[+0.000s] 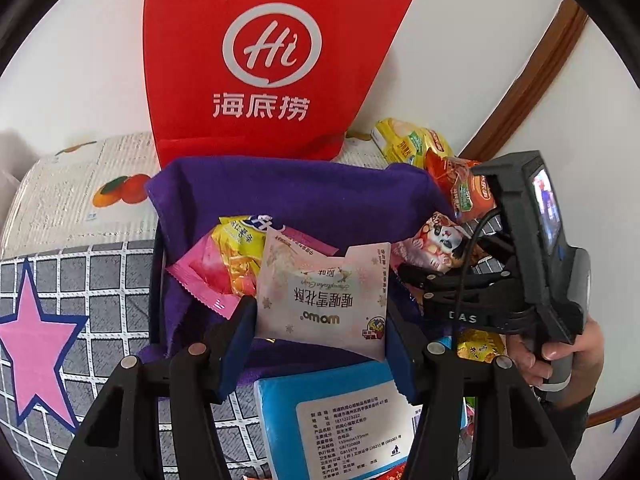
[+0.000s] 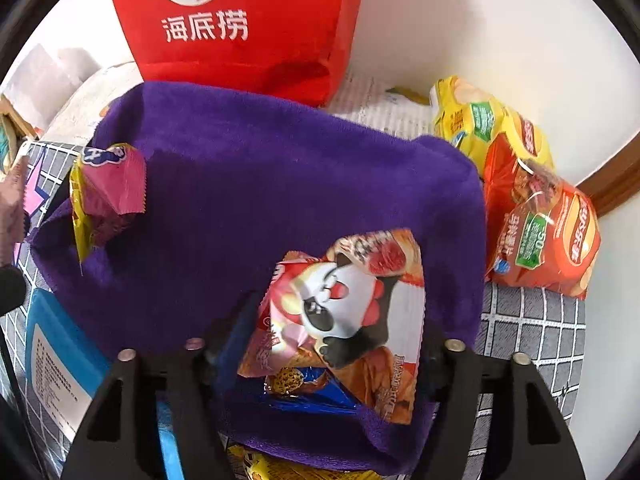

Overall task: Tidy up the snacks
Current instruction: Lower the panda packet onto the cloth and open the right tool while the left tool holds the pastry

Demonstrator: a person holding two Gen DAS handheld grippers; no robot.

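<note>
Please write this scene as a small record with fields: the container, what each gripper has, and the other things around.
container: purple cloth-lined basket, snacks already inside
left gripper: shut on pale pink snack packet, held over the basket
right gripper: jaws open, panda snack packet between them, lying in the basket
in basket: pink and yellow packets
behind basket: red paper bag
beside basket: yellow and orange chip bags
near edge: blue tissue pack
surface: grey checked cloth

Bin mouth: purple-lined bin (image 2: 304,168) open on top, its far half bare.
Behind: red bag (image 1: 264,60) stands touching its back rim.
Right side: chip bags (image 2: 536,216) crowd the wall.
Near side: blue pack (image 1: 332,412) lies at the front rim.
</note>
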